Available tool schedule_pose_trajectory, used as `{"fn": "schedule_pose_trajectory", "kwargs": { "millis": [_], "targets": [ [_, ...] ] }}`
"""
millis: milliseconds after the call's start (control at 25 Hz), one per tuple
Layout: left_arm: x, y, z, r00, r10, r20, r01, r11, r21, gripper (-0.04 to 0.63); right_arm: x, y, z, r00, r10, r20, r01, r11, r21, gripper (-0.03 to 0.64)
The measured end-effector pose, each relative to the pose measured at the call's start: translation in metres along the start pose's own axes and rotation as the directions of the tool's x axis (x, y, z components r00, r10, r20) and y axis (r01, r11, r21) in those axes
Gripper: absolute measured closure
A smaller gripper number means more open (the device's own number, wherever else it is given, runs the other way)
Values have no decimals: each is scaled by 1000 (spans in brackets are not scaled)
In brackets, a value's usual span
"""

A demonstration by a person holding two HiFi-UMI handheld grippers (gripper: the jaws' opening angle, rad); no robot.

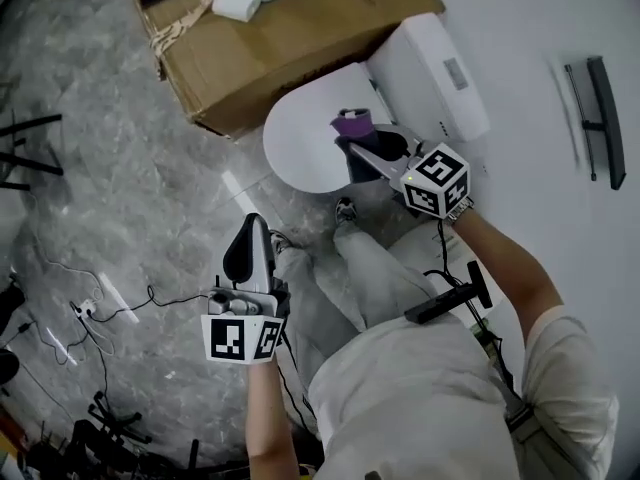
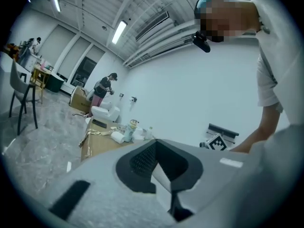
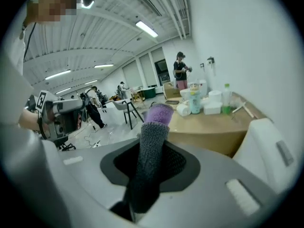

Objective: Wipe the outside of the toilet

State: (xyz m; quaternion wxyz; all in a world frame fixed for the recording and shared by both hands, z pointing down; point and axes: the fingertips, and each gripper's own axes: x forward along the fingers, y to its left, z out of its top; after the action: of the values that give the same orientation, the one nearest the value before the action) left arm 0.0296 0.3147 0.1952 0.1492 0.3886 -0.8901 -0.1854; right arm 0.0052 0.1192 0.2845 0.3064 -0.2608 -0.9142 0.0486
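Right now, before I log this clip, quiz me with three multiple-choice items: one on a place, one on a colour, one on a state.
1. The cloth in the right claw is over:
A. the cardboard box
B. the toilet lid
C. the floor

2. The cloth is:
A. grey with purple
B. yellow
C. red

3. The right claw is:
A. open and empty
B. out of view
C. shut on the cloth

Answers: 1 B, the head view shows it above the white lid; 2 A, grey body with a purple end; 3 C, the right gripper view shows the cloth pinched between its jaws.
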Motion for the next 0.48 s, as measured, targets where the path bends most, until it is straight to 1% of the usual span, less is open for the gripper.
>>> {"fn": "schedule_pose_trajectory", "kwargs": {
  "millis": [160, 280, 400, 480],
  "targets": [
    [-25, -57, 39, 998, -59, -29, 61, 995, 73, 591, -95, 0, 53, 995, -65, 75, 66, 998, -4, 515],
    [-46, -92, 65, 994, -101, -49, 107, 985, 138, 591, -156, 7, 87, 986, -104, 128, 111, 993, -50, 515],
    [-60, -111, 89, 994, -99, -46, 106, 977, 187, 591, -202, 14, 121, 973, -144, 178, 169, 976, -134, 515],
    [-69, -122, 104, 996, -82, -26, 85, 978, 191, 591, -234, 21, 136, 962, -176, 209, 211, 964, -163, 515]
  ]
}}
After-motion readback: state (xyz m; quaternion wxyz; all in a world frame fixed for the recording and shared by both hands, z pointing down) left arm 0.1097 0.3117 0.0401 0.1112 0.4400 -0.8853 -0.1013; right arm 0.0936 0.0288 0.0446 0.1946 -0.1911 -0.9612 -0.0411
